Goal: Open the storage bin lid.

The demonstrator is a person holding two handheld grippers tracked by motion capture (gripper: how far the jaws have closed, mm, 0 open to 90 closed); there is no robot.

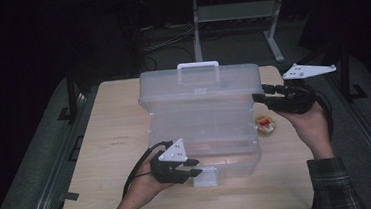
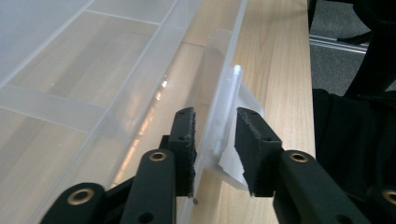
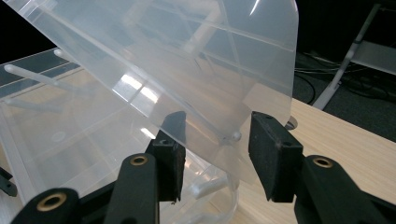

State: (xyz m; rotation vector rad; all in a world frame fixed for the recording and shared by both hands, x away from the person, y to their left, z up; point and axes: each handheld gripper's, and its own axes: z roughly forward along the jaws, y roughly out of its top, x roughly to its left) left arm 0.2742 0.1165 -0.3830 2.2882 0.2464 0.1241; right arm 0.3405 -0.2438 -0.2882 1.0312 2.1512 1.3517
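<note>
Two hand-held grippers on storage box (image 1: 203,128): right (image 1: 259,93) astride raised lid (image 3: 196,70), unclenched; left (image 1: 197,166) straddling front latch (image 2: 229,126), not clamped. Lid up; closing and latching left.

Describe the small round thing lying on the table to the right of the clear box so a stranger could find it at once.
Start at the wooden table and find the big clear plastic box in its middle. Just off the box's right side, below the right gripper, lies a small round container. Its red and yellowish contents are the only colour on the table.
</note>
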